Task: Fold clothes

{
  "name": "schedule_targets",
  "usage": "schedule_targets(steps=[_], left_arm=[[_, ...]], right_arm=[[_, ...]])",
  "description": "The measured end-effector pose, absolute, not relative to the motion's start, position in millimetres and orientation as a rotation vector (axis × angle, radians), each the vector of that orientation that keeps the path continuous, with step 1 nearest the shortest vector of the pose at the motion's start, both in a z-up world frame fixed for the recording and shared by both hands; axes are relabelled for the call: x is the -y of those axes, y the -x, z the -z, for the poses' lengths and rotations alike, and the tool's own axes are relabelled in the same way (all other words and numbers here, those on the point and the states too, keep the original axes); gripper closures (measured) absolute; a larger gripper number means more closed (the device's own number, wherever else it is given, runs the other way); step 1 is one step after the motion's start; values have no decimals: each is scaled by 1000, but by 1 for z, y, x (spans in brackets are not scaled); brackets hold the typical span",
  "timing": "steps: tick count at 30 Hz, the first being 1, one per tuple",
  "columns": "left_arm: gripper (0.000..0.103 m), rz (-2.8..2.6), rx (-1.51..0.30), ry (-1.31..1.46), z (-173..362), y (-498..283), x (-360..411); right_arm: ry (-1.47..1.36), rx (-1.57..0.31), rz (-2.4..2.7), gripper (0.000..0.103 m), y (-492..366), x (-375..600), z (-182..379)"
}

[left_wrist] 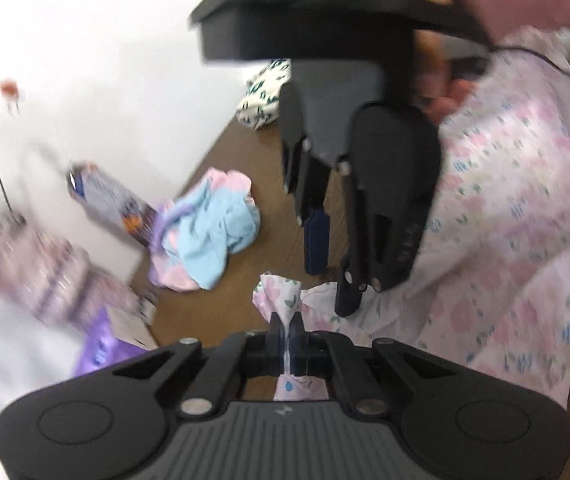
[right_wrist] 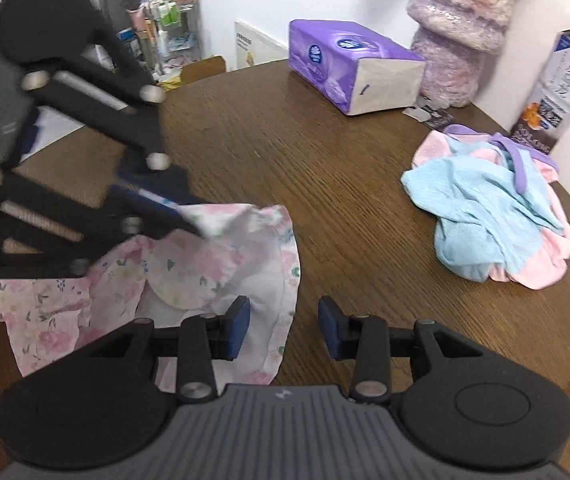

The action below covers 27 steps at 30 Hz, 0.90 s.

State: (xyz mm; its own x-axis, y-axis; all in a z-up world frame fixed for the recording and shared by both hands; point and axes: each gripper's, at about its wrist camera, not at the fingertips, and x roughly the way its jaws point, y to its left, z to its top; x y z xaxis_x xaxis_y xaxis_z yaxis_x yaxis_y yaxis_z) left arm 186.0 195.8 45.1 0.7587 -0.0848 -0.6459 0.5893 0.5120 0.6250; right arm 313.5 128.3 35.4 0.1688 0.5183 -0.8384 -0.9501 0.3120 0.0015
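While the floral garment is lying bunched on the brown wooden table, several other things are crowding the far side. A purple tissue box is sitting near the wall, just beside a fuzzy lilac-and-pink bundle, and a tall drink carton is standing at the right, directly behind a crumpled heap of blue and pink clothes. A dark-patterned white cloth is resting at the table's far edge in the left wrist view. None of these is lying between the grippers and the garment; bare wood is separating the heap from it.

The left gripper is pinching a raised fold of the floral garment, its jaws closed tight on the fabric, which is poking up above the blue pads. The right gripper is hovering over the garment's right edge with its jaws partly apart; its left pad is sitting over the cloth, the right one over bare wood, and neither is pressing on anything.

White with pink flowers and small green leaves, the garment is looking rumpled, with ruffled edges and a rounded collar-like piece showing, and part of it is draping towards the person in a pink sleeve.
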Motion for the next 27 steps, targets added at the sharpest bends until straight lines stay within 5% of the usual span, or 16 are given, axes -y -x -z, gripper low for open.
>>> schedule_targets(steps=[14,16,19,27], left_arm=[[102,540,-440,-1276,-21,-135,-187],[102,539,-460,-1286,-19,-134,-189],[101,531,-492,-1283,-18,-131,-193],[89,449,-538,-1230,-27,-110,-208]], right_arm=[[562,-849,-1296,66,-315,-125,-32],[556,-848,-1306,88,-316,-125,-32],[597,-799,-1322,102,-305,-123,-36],[883,-437,-1239,102,-223,-116,-57]])
